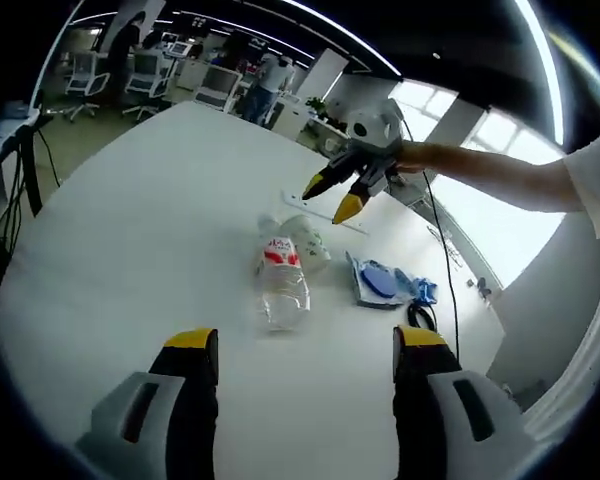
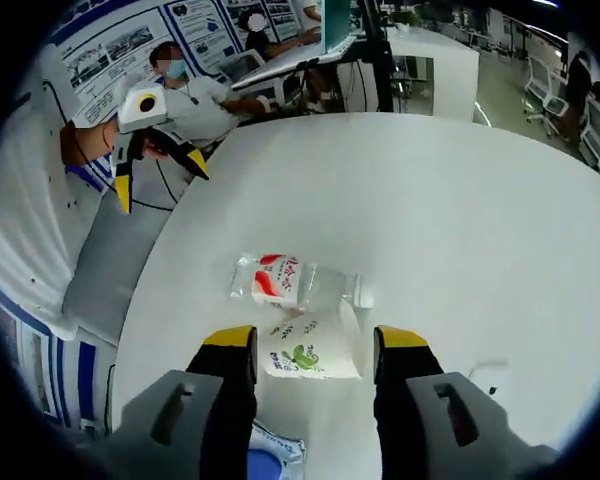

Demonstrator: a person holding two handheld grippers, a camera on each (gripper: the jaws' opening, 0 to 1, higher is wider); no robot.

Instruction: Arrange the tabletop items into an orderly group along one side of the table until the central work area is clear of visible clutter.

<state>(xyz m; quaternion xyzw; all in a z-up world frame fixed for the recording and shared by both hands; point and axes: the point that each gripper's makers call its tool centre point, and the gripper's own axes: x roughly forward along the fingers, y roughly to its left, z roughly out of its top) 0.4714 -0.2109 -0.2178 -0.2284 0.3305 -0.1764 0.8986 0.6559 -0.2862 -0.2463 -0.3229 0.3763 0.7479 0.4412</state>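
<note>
A clear plastic bottle (image 1: 283, 282) with a red-and-white label lies on its side in the middle of the white table (image 1: 150, 230). Touching its far end is a white pouch (image 1: 309, 241) with green print. My left gripper (image 1: 306, 345) is open and empty, some way short of the bottle. My right gripper (image 1: 330, 199) hangs open in the air beyond the pouch. In the right gripper view, that gripper (image 2: 315, 345) frames the pouch (image 2: 310, 355) between its open jaws, with the bottle (image 2: 295, 282) just past it. The left gripper (image 2: 160, 180) floats open at upper left.
A blue item on a flat pack (image 1: 378, 282) and a black object (image 1: 420, 318) lie right of the bottle. A thin white strip (image 1: 325, 213) rests farther back. Seated people and desks (image 2: 230, 70) line the table's far side. Office chairs (image 1: 145, 75) stand beyond.
</note>
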